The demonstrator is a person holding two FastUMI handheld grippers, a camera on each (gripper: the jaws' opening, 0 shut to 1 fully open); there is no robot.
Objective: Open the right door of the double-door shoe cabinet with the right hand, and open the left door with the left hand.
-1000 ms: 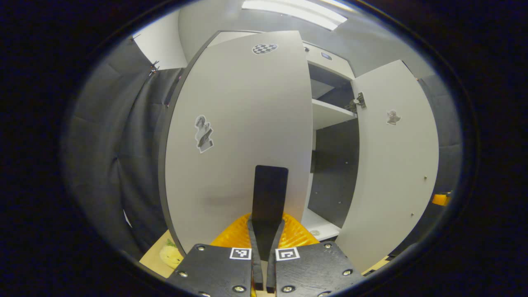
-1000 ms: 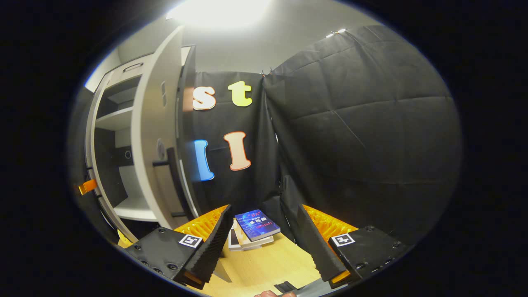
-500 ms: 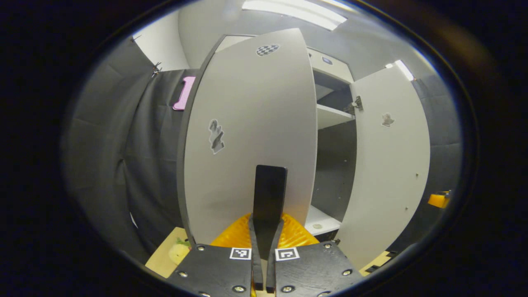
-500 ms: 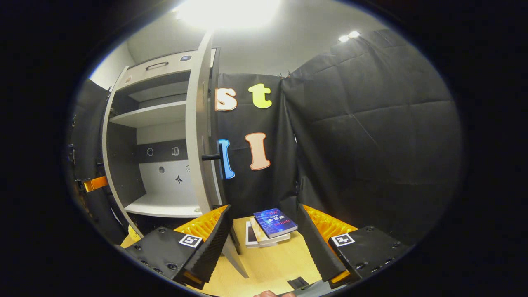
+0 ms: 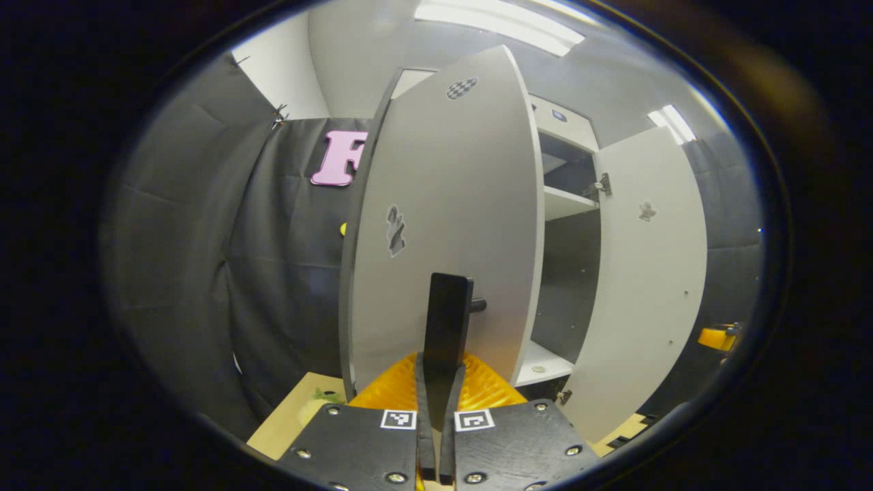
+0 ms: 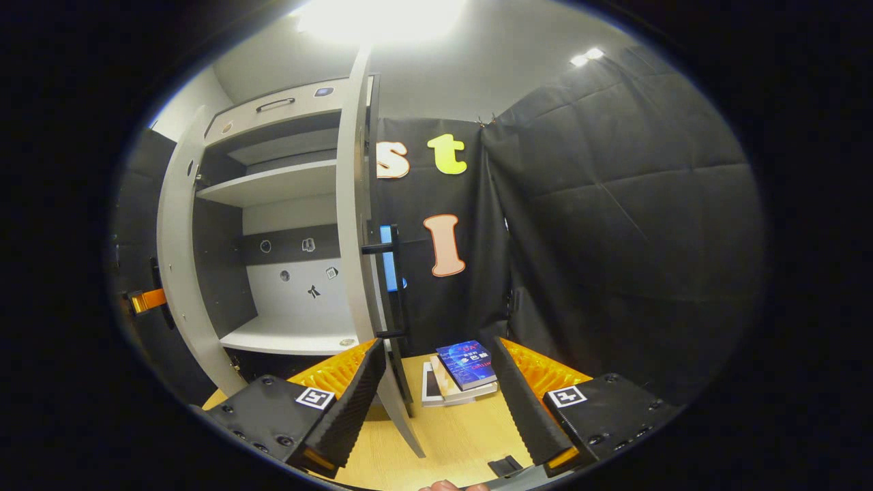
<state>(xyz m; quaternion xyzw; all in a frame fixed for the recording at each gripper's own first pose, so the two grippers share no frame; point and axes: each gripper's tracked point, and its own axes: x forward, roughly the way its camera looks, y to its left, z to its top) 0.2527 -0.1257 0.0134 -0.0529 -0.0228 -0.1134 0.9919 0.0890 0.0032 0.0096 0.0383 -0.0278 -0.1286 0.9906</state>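
Left gripper (image 5: 436,382) pinching left door handle (image 5: 447,320); right gripper (image 6: 436,409) spread, books (image 6: 464,372) beyond.

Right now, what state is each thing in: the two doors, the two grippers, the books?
Left door: swung open, its handle clamped in the left gripper.
Right door: wide open, nothing holding it.
Left gripper: shut on the handle.
Right gripper: open, holding nothing.
Cabinet: interior exposed, shelves nearly bare.
Books: stacked flat on the floor, closed.
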